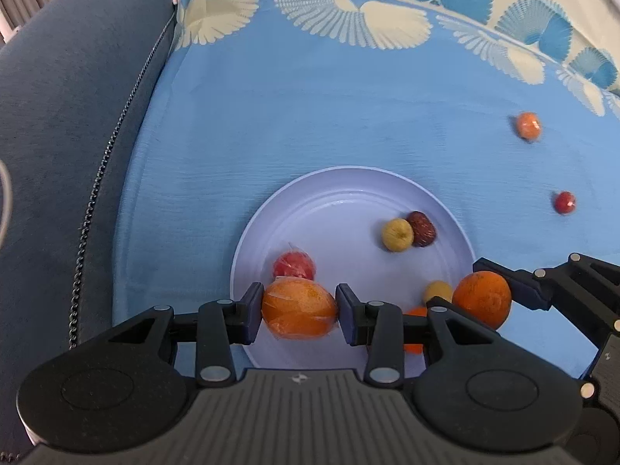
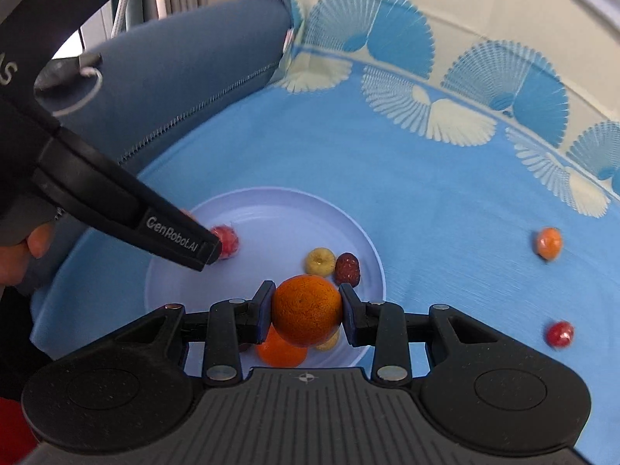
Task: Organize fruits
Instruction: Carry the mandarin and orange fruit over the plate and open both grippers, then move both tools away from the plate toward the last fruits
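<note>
My left gripper [image 1: 298, 312] is shut on a plastic-wrapped orange [image 1: 299, 308] held over the near part of a pale lilac plate [image 1: 348, 186]. My right gripper [image 2: 306, 310] is shut on a bare orange [image 2: 307, 310] above the same plate [image 2: 271, 201]; that gripper [image 1: 471, 285] also shows at the right of the left wrist view. On the plate lie a wrapped red fruit [image 1: 293, 265], a yellow fruit [image 1: 397, 234], a dark red date [image 1: 422, 228], another yellow fruit [image 1: 438, 291] and an orange fruit [image 2: 281, 350] partly hidden under the grippers.
A small orange fruit [image 1: 527, 126] and a small red fruit [image 1: 564, 202] lie loose on the blue patterned cloth [image 1: 310, 116] to the right of the plate. A dark blue cushion [image 1: 69, 116] with a zip borders the cloth on the left. A hand [image 2: 27, 248] holds the left gripper's handle.
</note>
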